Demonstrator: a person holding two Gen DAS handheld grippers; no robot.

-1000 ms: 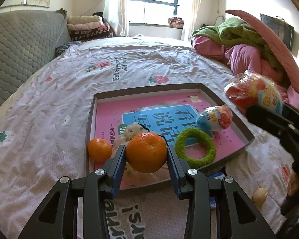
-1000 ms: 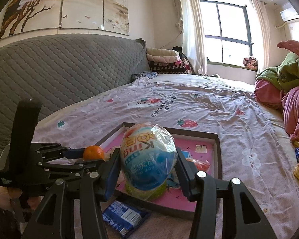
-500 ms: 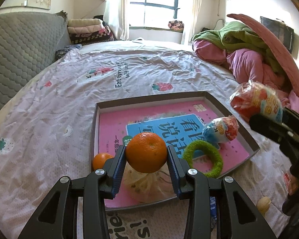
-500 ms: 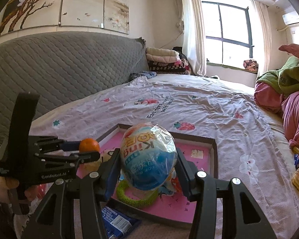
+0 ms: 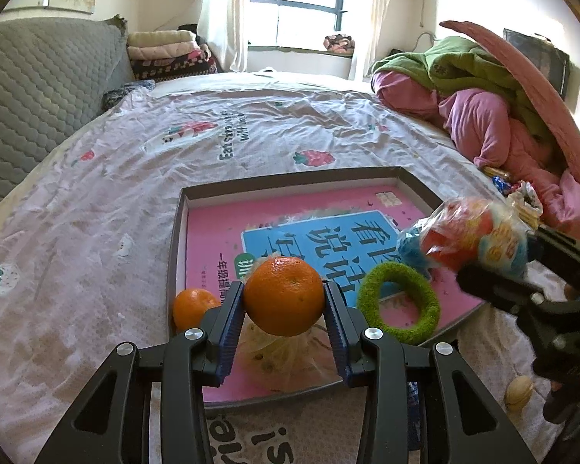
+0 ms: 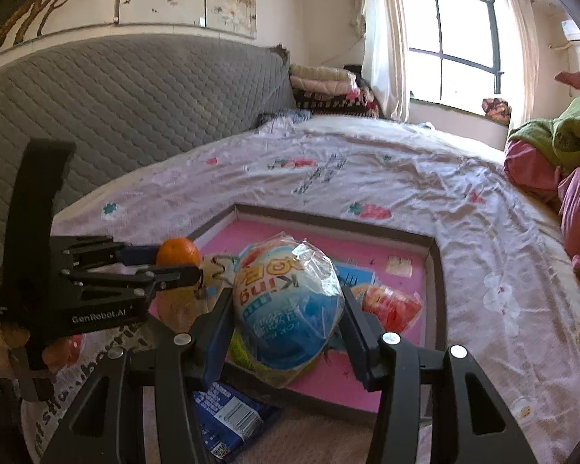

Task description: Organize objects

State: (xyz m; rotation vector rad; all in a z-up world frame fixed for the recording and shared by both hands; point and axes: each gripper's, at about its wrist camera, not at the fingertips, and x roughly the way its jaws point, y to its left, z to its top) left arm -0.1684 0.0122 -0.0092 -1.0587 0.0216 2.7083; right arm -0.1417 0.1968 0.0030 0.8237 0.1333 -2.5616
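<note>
My left gripper point(image 5: 284, 301) clamps an orange point(image 5: 284, 295) over the tray point(image 5: 290, 181), near edge; my right gripper point(image 6: 286, 305) clamps a wrapped egg toy point(image 6: 288, 305) at three o'clock.

You get bright daylight from the far window point(image 5: 297, 0), which blows out to white glare. Fisheye bends the edges into dark corners. The right view is slightly motion-blurred; the left view stays sharp.
</note>
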